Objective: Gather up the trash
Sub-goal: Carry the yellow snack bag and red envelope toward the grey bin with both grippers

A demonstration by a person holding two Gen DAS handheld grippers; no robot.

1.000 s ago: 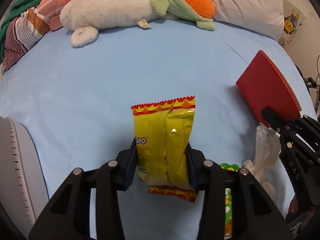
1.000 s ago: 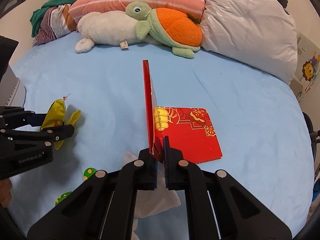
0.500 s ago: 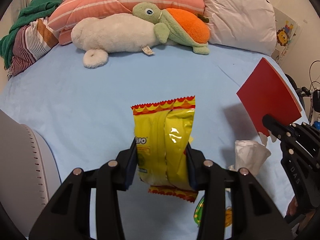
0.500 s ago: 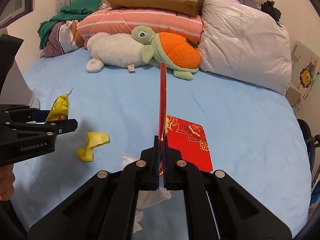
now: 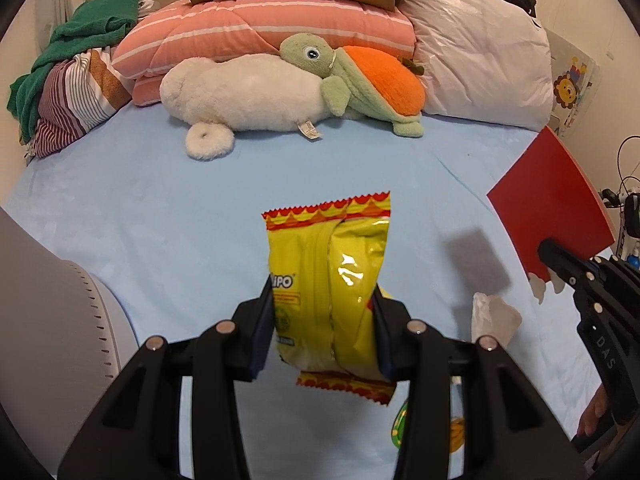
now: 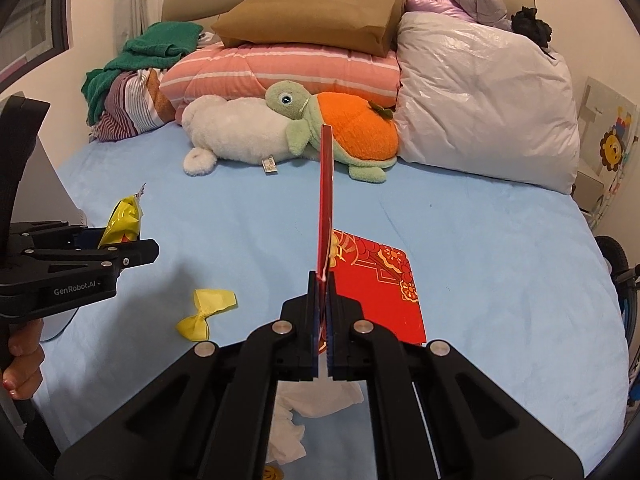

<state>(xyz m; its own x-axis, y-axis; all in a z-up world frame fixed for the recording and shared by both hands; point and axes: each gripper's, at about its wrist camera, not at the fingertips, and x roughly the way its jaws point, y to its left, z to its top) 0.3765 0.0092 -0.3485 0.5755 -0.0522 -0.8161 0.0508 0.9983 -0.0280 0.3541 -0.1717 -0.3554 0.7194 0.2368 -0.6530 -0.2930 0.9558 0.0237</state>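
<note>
My left gripper (image 5: pixel 324 320) is shut on a yellow snack bag (image 5: pixel 328 280) with red zigzag ends, held upright above the blue bed sheet (image 5: pixel 160 208). The same bag (image 6: pixel 122 218) shows in that gripper (image 6: pixel 132 252) at the left of the right wrist view. My right gripper (image 6: pixel 321 292) is shut on the bottom edge of a flat red envelope (image 6: pixel 326 184), seen edge-on there and as a red sheet (image 5: pixel 552 204) in the left wrist view. On the sheet lie a second red envelope (image 6: pixel 380 292) with gold print, a yellow wrapper (image 6: pixel 206 312) and crumpled white tissue (image 6: pixel 316 400).
Pillows (image 6: pixel 480 104), a plush turtle (image 6: pixel 340 136), a white plush (image 6: pixel 236 132) and folded clothes (image 6: pixel 132 92) fill the head of the bed. A grey-white appliance (image 5: pixel 44 320) stands at the left. A green and yellow wrapper (image 5: pixel 400 428) lies under my left gripper. A hand (image 6: pixel 22 364) holds the left gripper.
Both grippers have risen from the bed with the yellow bag and the red envelope still held. More of the bed's head and the yellow wrapper came into view.
</note>
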